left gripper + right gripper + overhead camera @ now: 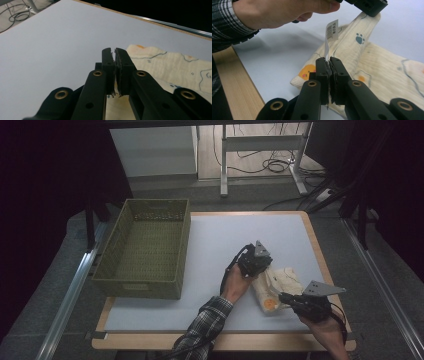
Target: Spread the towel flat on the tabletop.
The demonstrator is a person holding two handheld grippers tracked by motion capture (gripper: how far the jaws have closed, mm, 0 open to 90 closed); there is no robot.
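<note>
A cream cloth [280, 285] with little paw prints lies folded on the right side of the desk [210, 245]. The left gripper [257, 262] pinches its far edge tight. The right gripper [285, 297] pinches its near edge by the paper tag [331, 31]. A green basket [145, 247] sits far left.

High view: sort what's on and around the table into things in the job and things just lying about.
In the job:
- cloth, cream, printed, with a tag
- left gripper, shut on the cloth
- right gripper, shut on the cloth

Lying about:
- basket, green, nothing in it
- table
- cables on the floor behind
</note>
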